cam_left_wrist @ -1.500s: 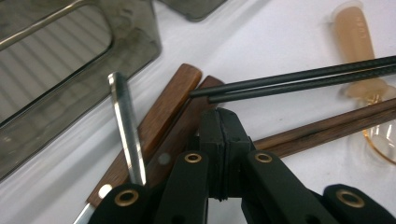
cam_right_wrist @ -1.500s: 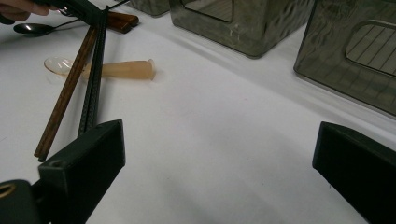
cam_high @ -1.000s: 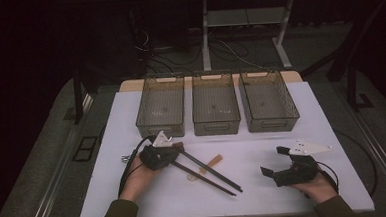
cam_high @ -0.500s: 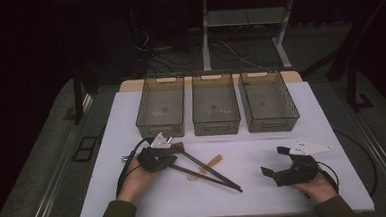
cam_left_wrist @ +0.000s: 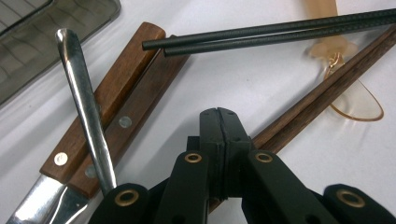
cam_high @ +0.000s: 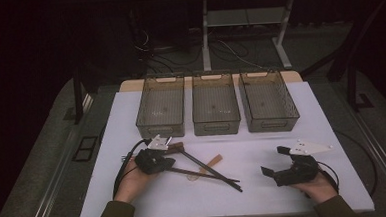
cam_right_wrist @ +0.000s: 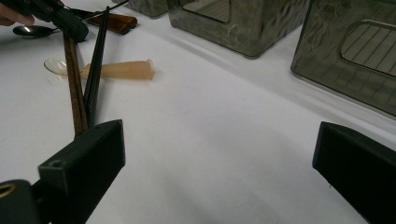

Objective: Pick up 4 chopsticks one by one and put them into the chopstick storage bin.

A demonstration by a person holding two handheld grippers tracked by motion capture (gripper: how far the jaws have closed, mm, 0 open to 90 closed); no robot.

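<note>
High view first: the left tool (cam_high: pixel 170 162) lies low on the white bench (cam_high: pixel 265 195) toward its left edge, in the person's left hand (cam_high: pixel 134 177), among a small heap of cutlery. Black chopsticks (cam_high: pixel 212 170) run from it toward the middle of the near edge, and a translucent amber spoon (cam_high: pixel 211 163) lies just beside them. The right tool (cam_high: pixel 275 160) rests near the right end of the near edge, well apart from the cutlery, its jaws spread with nothing between them. Three smoky plastic bins (cam_high: pixel 216 107) stand in a row along the far edge.

Left gripper view gives what that distance hides: the left tool's (cam_left_wrist: pixel 218 122) jaws are pressed flat together, and a pair of brown wooden chopsticks (cam_left_wrist: pixel 322 91) passes under their tip (whether the pair is pinched I cannot tell). The black chopsticks (cam_left_wrist: pixel 271 32) cross above, a wooden-handled knife (cam_left_wrist: pixel 112 102) lies to the left with a steel handle (cam_left_wrist: pixel 84 100) slanting over it, and the amber spoon's bowl (cam_left_wrist: pixel 355 100) sits beyond the brown pair.

Right gripper view confirms the wide gap of the right tool (cam_right_wrist: pixel 219 154) over bare bench, and shows, farther off, the brown chopsticks (cam_right_wrist: pixel 74 88) and black ones (cam_right_wrist: pixel 95 65) side by side, with the amber spoon (cam_right_wrist: pixel 116 70) behind them.
</note>
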